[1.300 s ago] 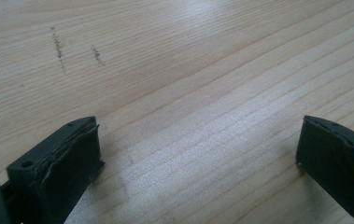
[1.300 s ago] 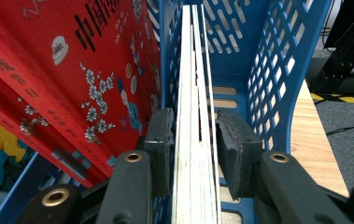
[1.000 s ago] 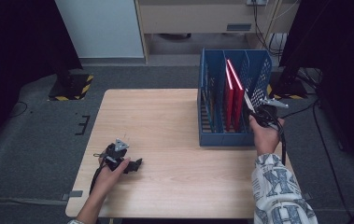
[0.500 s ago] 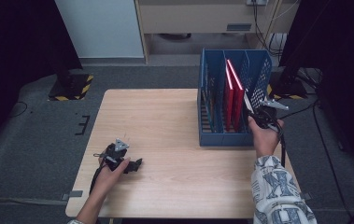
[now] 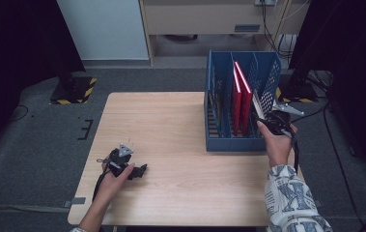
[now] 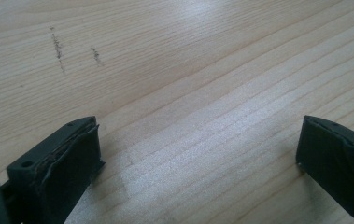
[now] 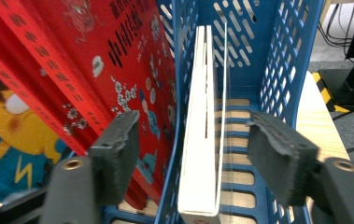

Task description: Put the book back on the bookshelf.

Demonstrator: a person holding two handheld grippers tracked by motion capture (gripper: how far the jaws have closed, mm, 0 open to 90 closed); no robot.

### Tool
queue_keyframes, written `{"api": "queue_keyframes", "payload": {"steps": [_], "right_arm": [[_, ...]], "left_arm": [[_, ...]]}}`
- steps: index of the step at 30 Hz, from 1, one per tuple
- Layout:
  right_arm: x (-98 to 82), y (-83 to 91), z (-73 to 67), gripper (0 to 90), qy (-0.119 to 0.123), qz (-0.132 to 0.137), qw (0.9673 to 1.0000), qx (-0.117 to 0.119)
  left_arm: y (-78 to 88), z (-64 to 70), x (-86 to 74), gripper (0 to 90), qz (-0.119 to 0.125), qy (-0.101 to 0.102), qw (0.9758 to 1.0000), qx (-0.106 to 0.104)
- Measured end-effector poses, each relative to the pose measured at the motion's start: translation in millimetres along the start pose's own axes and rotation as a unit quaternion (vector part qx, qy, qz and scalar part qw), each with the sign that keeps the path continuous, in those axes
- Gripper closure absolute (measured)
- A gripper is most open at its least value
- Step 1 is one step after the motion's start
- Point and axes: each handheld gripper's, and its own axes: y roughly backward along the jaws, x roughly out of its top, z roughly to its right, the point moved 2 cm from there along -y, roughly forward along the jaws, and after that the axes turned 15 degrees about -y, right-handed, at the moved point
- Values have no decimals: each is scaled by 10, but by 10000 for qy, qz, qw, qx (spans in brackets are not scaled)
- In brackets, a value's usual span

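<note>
Light wooden bench (image 5: 180, 140): carrying every item listed here.

Blue perforated plastic file rack (image 5: 262, 92): standing upright at the bench's far right, divided into slots.

Red illustrated books (image 5: 238, 96): leaning inside the rack's middle slots.

Thin white-edged book (image 7: 200, 140): standing upright in the rack's rightmost slot, just beside a blue divider. It is sitting between the right tongs' two pads, and neither pad is pressing on it.

Right tongs (image 7: 193, 144): hovering at the rack's near right corner, held in the person's right hand (image 5: 277, 145). The jaws have just been opening and are standing apart.

Left tongs (image 6: 198, 149): resting low over bare wood at the bench's near left, jaws standing wide apart, gripping nothing.
</note>
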Motion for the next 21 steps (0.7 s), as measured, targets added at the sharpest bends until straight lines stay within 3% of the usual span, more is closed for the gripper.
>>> {"api": "queue_keyframes", "payload": {"steps": [11, 21], "right_arm": [[-40, 177, 12, 154, 121, 89, 9997, 192], [-86, 342, -121, 86, 235, 127, 9984, 496]], "left_arm": [[-1, 1, 0, 0, 3, 2, 10000, 3], [0, 1, 0, 0, 3, 5, 10000, 4]]}}
